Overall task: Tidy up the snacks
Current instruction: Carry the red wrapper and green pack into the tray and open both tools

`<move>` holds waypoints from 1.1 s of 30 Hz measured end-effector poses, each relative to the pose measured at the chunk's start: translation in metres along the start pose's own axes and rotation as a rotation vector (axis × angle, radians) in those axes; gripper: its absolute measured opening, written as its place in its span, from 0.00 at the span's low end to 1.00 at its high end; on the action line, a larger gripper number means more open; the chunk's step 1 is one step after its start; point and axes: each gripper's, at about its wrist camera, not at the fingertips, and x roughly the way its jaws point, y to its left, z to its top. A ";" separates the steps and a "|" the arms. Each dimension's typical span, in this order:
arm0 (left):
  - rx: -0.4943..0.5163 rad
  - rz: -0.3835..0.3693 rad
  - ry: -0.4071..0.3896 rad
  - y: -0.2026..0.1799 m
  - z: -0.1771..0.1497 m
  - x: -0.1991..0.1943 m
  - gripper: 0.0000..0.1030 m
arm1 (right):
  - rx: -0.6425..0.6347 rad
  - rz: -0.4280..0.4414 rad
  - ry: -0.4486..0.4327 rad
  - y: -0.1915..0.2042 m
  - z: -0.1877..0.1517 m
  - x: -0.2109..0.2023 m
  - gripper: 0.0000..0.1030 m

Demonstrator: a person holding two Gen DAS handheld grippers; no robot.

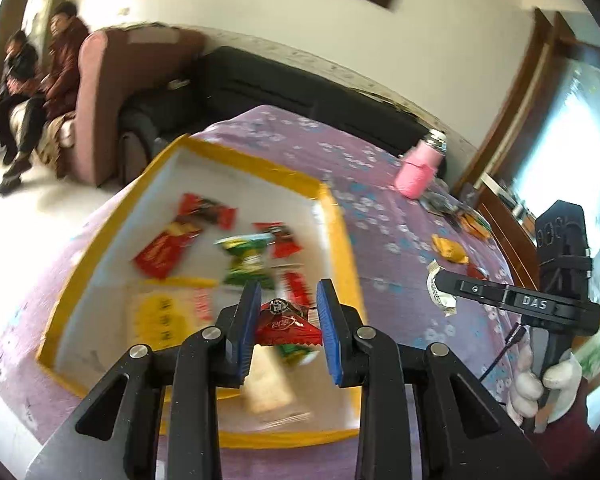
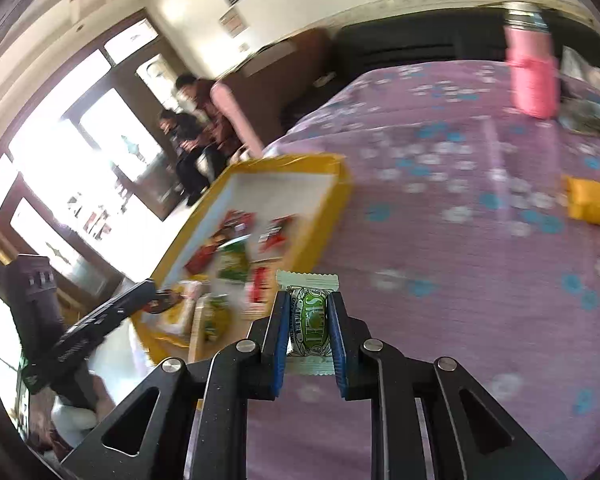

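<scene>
A yellow-rimmed box with a white floor lies on the purple flowered cloth and holds several red, green and yellow snack packets. My left gripper is over the box's near right part, jaws apart, with a red snack packet between the blue pads; it touches the left pad only. My right gripper is shut on a white and green candy packet above the cloth, right of the box. The right gripper also shows in the left wrist view, holding that packet.
A pink bottle stands at the table's far right. Yellow snack packets and other wrappers lie on the cloth near it. A yellow packet shows in the right wrist view. Two people sit on a sofa at the left.
</scene>
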 end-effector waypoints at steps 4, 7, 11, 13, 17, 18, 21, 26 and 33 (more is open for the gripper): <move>-0.045 -0.003 0.032 0.021 -0.006 0.011 0.26 | -0.042 0.038 0.058 0.039 0.005 0.035 0.18; -0.046 -0.015 0.069 0.024 -0.013 0.021 0.26 | -0.072 0.039 0.087 0.062 0.007 0.058 0.18; -0.025 -0.005 0.110 0.021 -0.022 0.028 0.26 | -0.117 -0.002 0.124 0.081 0.015 0.088 0.18; -0.013 0.014 0.122 0.020 -0.026 0.029 0.27 | -0.127 -0.030 0.136 0.084 0.019 0.099 0.18; 0.000 0.044 0.108 0.024 -0.027 0.019 0.37 | -0.169 -0.126 0.146 0.087 0.029 0.124 0.19; 0.000 0.050 0.100 0.026 -0.027 0.017 0.43 | -0.183 -0.159 0.145 0.087 0.032 0.131 0.19; -0.002 0.068 0.072 0.029 -0.025 0.007 0.61 | -0.195 -0.205 0.131 0.081 0.039 0.140 0.22; -0.002 0.071 0.058 0.026 -0.025 0.002 0.71 | -0.140 -0.189 0.086 0.072 0.048 0.135 0.36; -0.019 0.032 0.059 0.011 -0.028 0.000 0.75 | -0.137 -0.173 0.013 0.065 0.032 0.086 0.46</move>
